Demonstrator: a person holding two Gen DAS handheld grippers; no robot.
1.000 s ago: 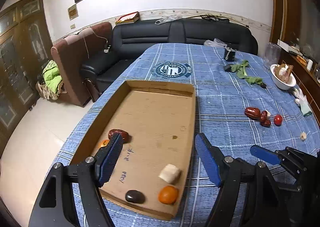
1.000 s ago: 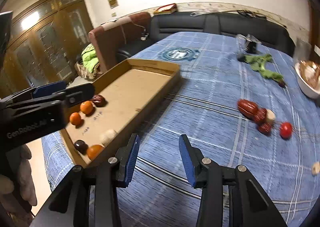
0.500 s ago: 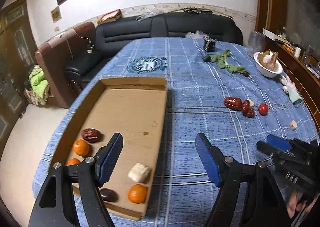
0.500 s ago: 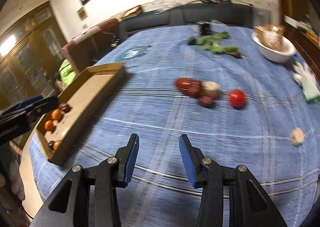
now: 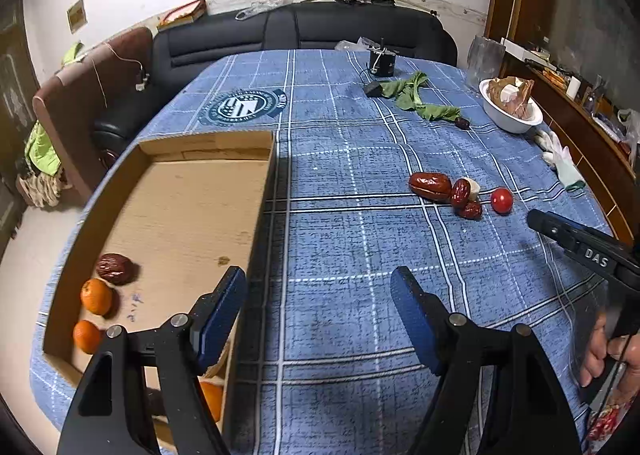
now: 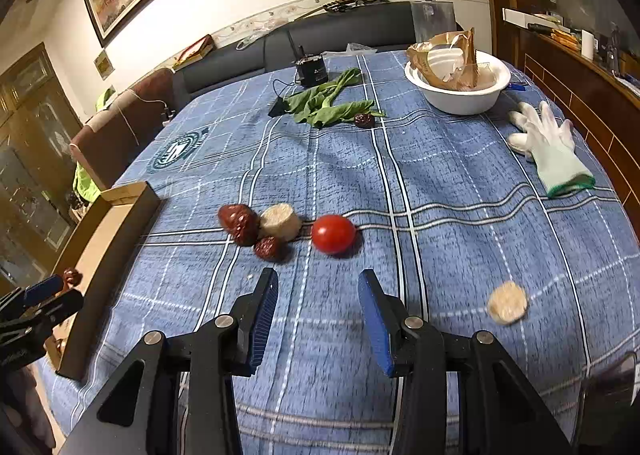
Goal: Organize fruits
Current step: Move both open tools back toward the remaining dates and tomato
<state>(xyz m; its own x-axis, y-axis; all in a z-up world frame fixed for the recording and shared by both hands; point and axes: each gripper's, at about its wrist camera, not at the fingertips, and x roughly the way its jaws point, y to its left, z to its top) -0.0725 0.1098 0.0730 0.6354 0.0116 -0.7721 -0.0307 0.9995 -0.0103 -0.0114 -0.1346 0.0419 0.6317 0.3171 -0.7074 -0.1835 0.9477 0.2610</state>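
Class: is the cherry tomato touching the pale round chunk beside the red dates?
Apart. The right wrist view shows blue tablecloth between the cherry tomato and the pale round chunk.

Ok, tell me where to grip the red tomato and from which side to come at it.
Grip the tomato across its round middle, coming down from above on the near side. It sits alone on the tablecloth, with open cloth in front and to its right; the dates lie apart on its left. The open right gripper already points at it.

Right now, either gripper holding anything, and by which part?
Nothing held. The left gripper and the right gripper both stand open and empty above the blue checked tablecloth.
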